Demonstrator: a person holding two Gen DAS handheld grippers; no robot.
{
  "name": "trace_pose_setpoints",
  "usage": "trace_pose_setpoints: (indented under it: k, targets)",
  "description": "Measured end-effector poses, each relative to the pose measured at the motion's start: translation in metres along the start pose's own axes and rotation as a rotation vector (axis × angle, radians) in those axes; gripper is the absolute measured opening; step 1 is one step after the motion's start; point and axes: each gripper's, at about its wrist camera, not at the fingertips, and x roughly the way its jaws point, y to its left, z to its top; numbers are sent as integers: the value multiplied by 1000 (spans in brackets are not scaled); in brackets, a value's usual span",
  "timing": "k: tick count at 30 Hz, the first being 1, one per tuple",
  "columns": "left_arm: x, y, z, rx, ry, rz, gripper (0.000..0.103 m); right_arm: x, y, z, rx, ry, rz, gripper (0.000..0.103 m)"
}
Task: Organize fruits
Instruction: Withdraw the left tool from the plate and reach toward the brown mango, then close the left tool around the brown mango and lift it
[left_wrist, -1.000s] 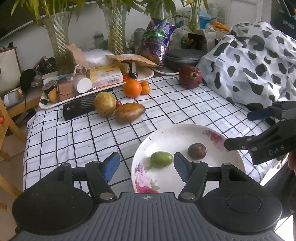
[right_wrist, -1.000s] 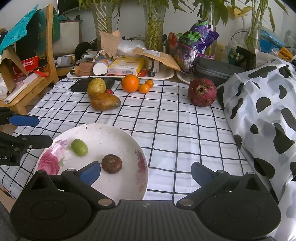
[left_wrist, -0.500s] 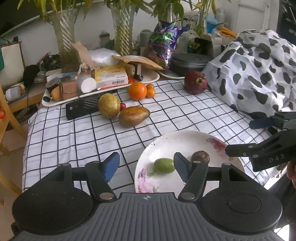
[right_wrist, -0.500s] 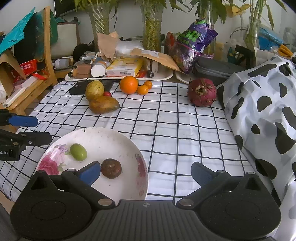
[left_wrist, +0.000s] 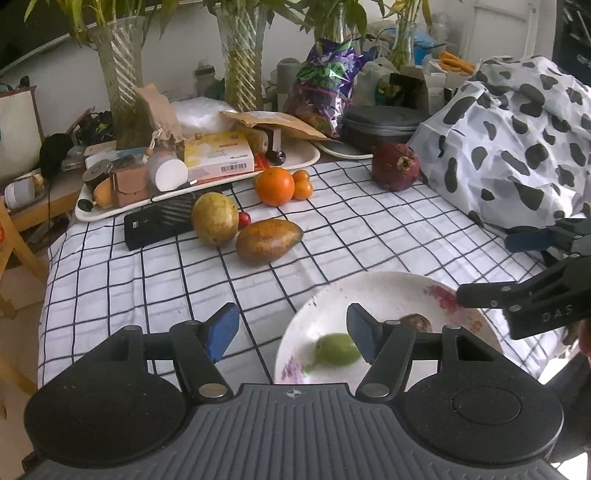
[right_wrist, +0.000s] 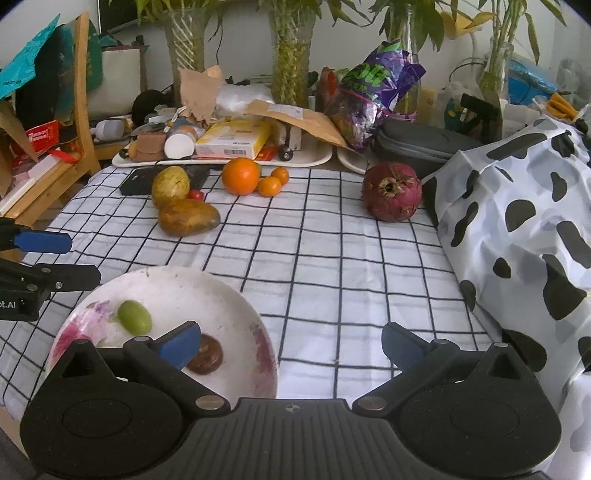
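Note:
A white flowered plate (left_wrist: 388, 295) (right_wrist: 177, 291) lies at the near edge of the checked cloth and holds a small green fruit (left_wrist: 338, 349) (right_wrist: 134, 315) and a round brown fruit (left_wrist: 417, 321) (right_wrist: 207, 356). My left gripper (left_wrist: 291, 328) is open over the plate's left rim with nothing between its pads. My right gripper (right_wrist: 291, 341) is open over the plate's right rim, also with nothing in it. Farther back lie a brown mango (left_wrist: 267, 240), a yellow round fruit (left_wrist: 214, 218), a small red fruit (left_wrist: 243, 219), an orange (left_wrist: 275, 184), two little tangerines (left_wrist: 303, 186) and a dark red fruit (left_wrist: 395, 171).
A black flat device (left_wrist: 159, 221) lies behind the yellow fruit. A cluttered white tray (left_wrist: 295, 162), glass vases (left_wrist: 240, 48), a purple bag (left_wrist: 321, 85) and a grey case (left_wrist: 380, 125) line the back. Spotted fabric (left_wrist: 509, 147) covers the right side. A wooden chair (right_wrist: 74, 155) stands left.
Both views have drifted a little, so the plate sits lower and closer in each. No fruit has moved on the cloth, and both sets of jaws stand as before.

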Motion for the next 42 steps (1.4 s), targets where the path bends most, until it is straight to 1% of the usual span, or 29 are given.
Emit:
trace_pose_setpoints:
  k: [6,9,15,22,24,29,32,35,39,40,42]
  targets:
    - [11,7,10,-9,-25,0,63,7,-5,9,0,-14,-13,103]
    - [19,16,15,-47,-16,-36,63,13,-7,13,-7,-10,-21,103]
    - [37,32,25,-120,5,-77,63,24,-13,23,0,-5,-31,103]
    - [66,41,37,-139,54,-62,63,41,-21,37,3,0,-38,103]
    - [76,42,40,-149,74,-49,63,46,-22,41,2,3,-39,103]
    - [102,44,46,-178,130,-50,63,57,-26,49,-3,11,-46,103]
    - [111,45,50,-200,133,-59,63,61,-28,52,-2,11,-48,103]
    - [117,42,54,-201,132,-47,64,66,-30,54,-2,18,-54,103]
    - [127,34,59,-192,144,1,64,70,-34,56,0,23,-62,103]
    - [128,32,59,-189,144,13,65,70,-35,57,1,23,-62,103]
    - [131,28,61,-180,138,25,71,72,-37,58,4,23,-63,103]
